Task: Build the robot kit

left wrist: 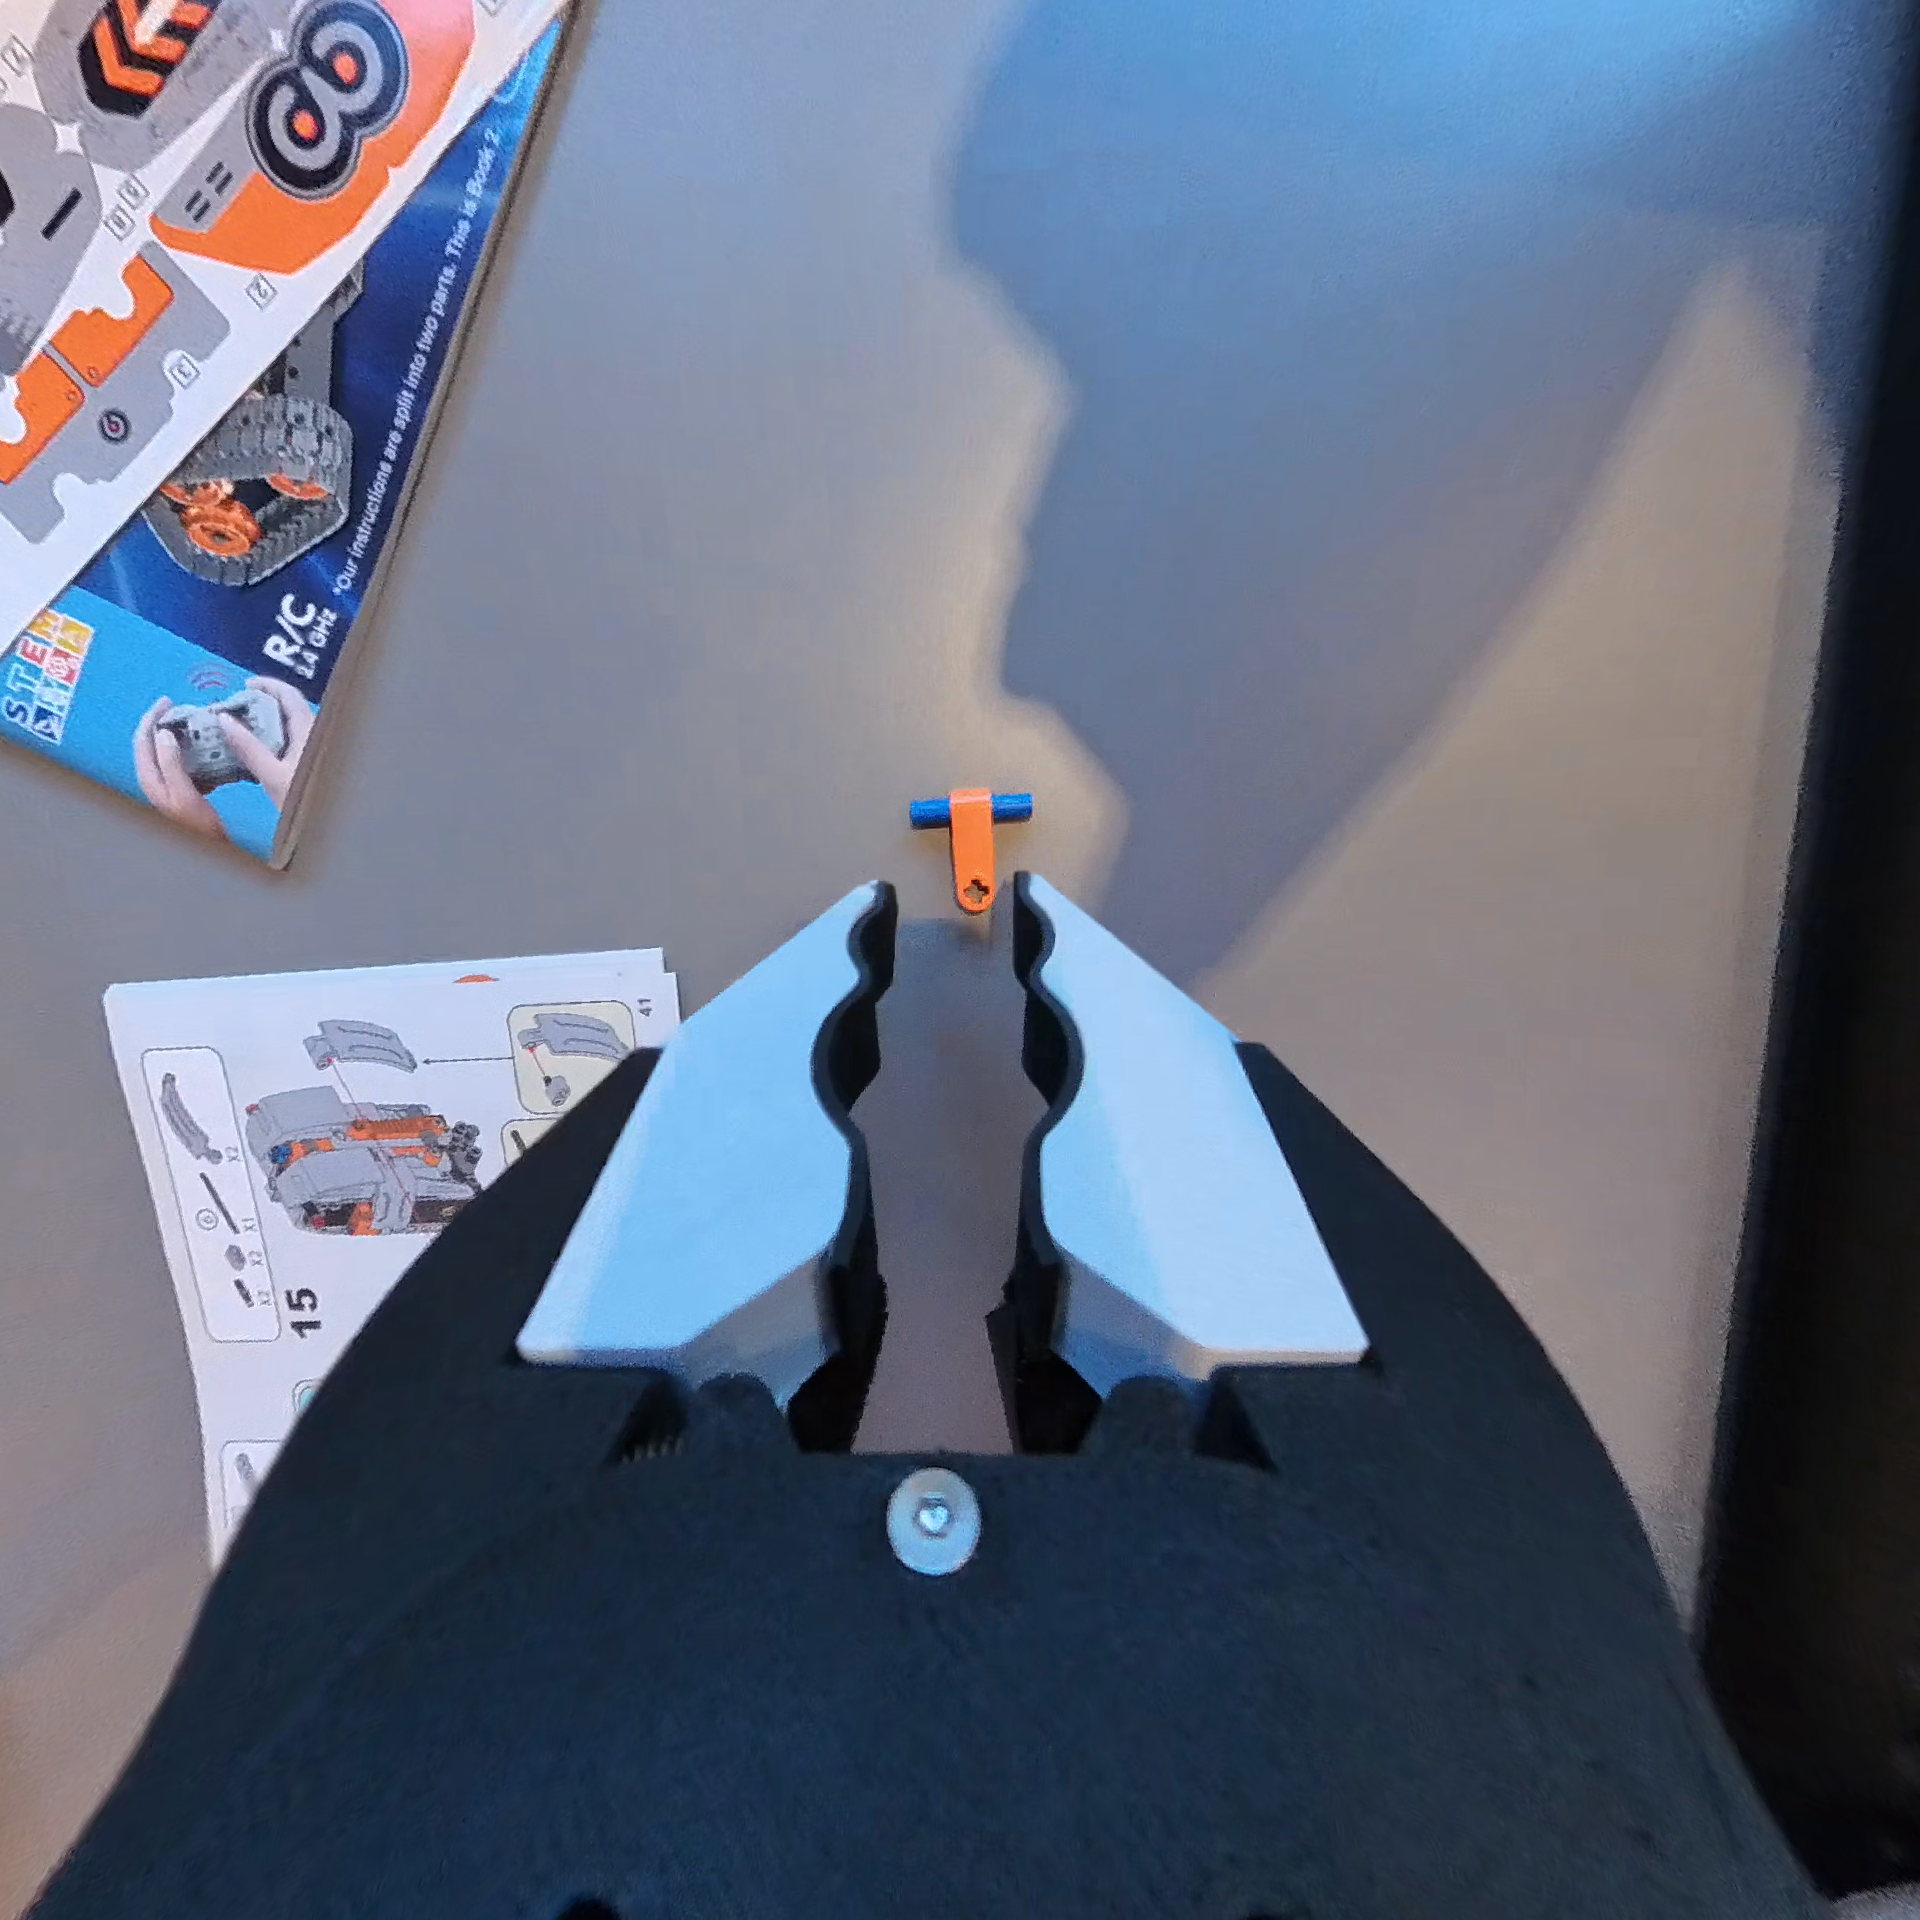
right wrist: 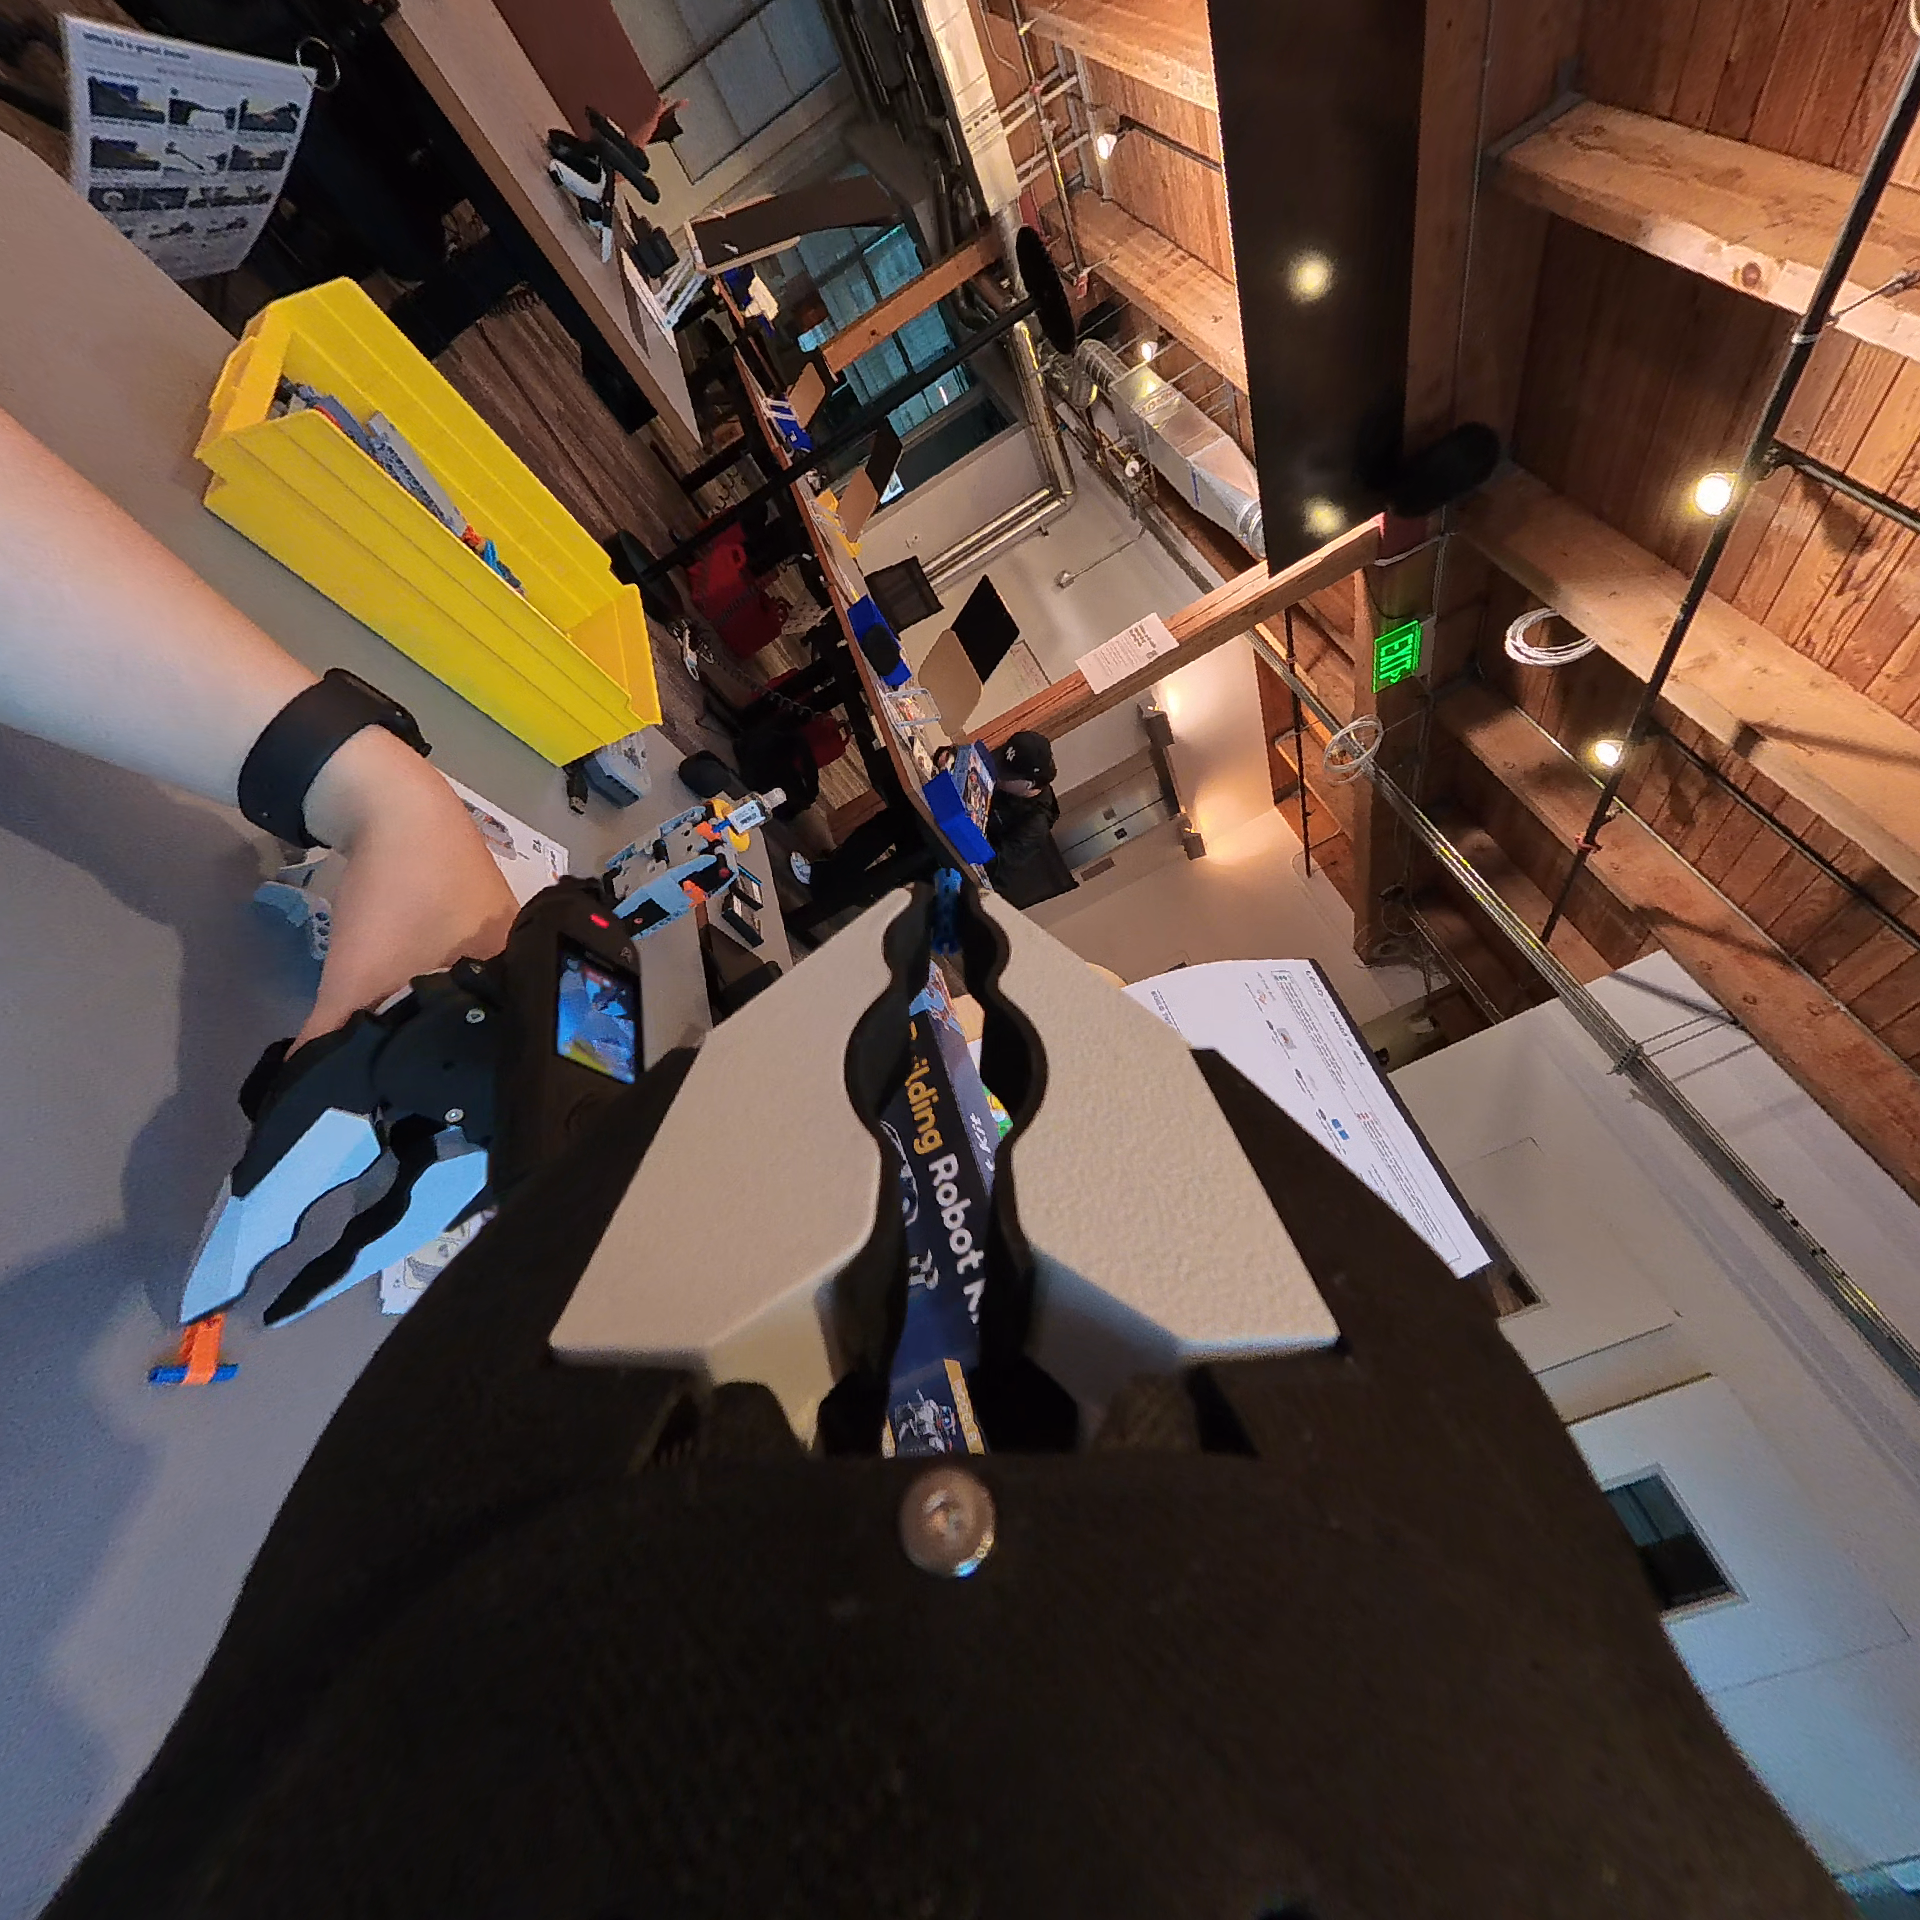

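Down on the grey bench [left wrist: 727,520], the left claw [left wrist: 954,883] hangs with its jaws a little apart and nothing between them, tips just short of a small orange link [left wrist: 972,852] threaded on a short blue axle [left wrist: 930,810]. That piece lies flat, the link's free end pointing at the gap between the jaws. It looks like hard, light plastic: stiff, smooth, likely to skid or pivot if nudged off-centre, so a pinch across the link's flat sides near the axle seems the surest hold. An open instruction sheet [left wrist: 343,1122] lies near left, and a printed booklet [left wrist: 208,364] far left.

The right claw [right wrist: 943,914] is raised clear of the bench, jaws nearly closed on a small blue part [right wrist: 948,920] at the tips. Left of it, a yellow bin [right wrist: 416,520] of parts stands on the far side of the bench.
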The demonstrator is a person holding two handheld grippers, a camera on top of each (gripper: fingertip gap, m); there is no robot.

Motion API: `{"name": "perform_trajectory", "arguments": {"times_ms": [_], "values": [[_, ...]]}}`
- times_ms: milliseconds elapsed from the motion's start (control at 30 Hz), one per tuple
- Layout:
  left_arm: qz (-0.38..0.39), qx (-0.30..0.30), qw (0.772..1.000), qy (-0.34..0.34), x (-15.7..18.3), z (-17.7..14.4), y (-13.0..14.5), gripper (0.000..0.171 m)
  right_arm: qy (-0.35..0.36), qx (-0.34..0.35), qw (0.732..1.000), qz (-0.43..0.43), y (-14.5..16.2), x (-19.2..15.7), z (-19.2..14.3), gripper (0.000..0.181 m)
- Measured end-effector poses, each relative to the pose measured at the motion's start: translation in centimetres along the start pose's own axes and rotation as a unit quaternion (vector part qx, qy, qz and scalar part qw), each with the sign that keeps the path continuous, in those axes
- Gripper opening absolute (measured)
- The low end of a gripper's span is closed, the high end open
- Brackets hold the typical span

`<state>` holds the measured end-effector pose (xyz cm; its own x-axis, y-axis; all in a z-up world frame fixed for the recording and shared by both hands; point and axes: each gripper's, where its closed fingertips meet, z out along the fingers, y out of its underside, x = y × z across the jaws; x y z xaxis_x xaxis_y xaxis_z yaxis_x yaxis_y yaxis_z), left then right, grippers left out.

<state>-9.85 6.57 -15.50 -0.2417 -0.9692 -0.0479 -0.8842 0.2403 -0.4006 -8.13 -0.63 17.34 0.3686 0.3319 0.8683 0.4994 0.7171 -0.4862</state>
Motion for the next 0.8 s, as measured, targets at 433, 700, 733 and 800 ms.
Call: {"name": "perform_trajectory", "arguments": {"times_ms": [433,700,733,800], "values": [[-0.004,0.003,1.000,0.016,0.31,0.89,0.19,0.006,-0.003,-0.002,1.000,0.009,0.44,0.09,-0.14,0.003],[0.011,-0.007,1.000,0.017,0.55,0.84,0.35,0.005,-0.002,0.000,1.000,0.013,0.48,0.19,-0.32,0.003],[0.009,-0.010,1.000,0.019,0.54,0.82,0.39,0.005,-0.001,0.000,1.000,0.014,0.55,0.20,-0.30,0.003],[-0.008,0.002,1.000,0.008,-0.30,0.43,0.08,0.005,0.006,-0.005,1.000,0.018,0.89,0.49,-0.29,0.003]]}}
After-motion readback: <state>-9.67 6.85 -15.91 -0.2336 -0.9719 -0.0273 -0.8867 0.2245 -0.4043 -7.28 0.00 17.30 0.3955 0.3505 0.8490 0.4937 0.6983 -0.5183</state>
